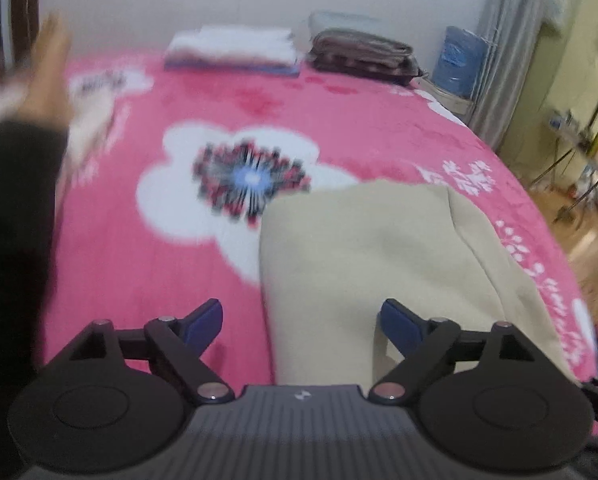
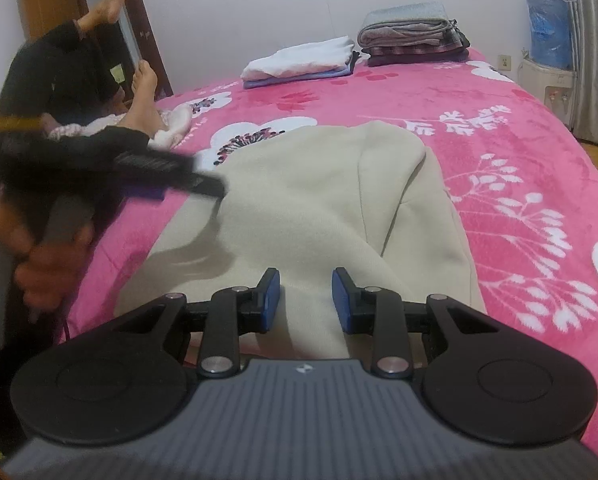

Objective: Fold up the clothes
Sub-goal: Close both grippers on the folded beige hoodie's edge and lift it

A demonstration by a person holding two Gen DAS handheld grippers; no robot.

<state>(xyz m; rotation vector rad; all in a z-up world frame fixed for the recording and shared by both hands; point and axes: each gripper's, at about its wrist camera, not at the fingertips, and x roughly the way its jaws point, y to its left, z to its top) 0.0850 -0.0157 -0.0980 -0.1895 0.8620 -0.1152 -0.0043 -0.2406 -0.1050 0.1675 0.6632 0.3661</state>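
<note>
View from left wrist, blurred. Left tongs (image 1: 301, 326) at bottom centre, jaws spread wide, blue pads (image 1: 203, 324) pressing nothing. Beige garment (image 1: 379, 248) flat on pink flowered blanket (image 1: 139, 280), stretching ahead and rightward from the tongs; its left edge between the two fingers, right finger over the cloth, left finger over bare blanket. Far ahead by the wall, white folded stack (image 1: 231, 50); just right of it, dark folded stack (image 1: 363, 54). Far left, dark sleeve and a raised bare foot, both smeared.

View from right wrist, sharper. Right tongs (image 2: 305, 300) at bottom centre, jaws drawn narrow, pinching a raised fold of the garment (image 2: 319, 184) between the pads. Rest of the garment spread ahead of the tongs on the blanket (image 2: 519, 120), one folded-over edge running up its right half. Ahead and left, left tongs (image 2: 203, 184) seen blurred over the garment's left edge, with a hand (image 2: 43, 276) on its handle nearer the left border. Beyond that, bare feet (image 2: 143, 96) of a person on the bed. Far ahead, white stack (image 2: 299, 64) and, right of it, dark stack (image 2: 411, 36).
</note>
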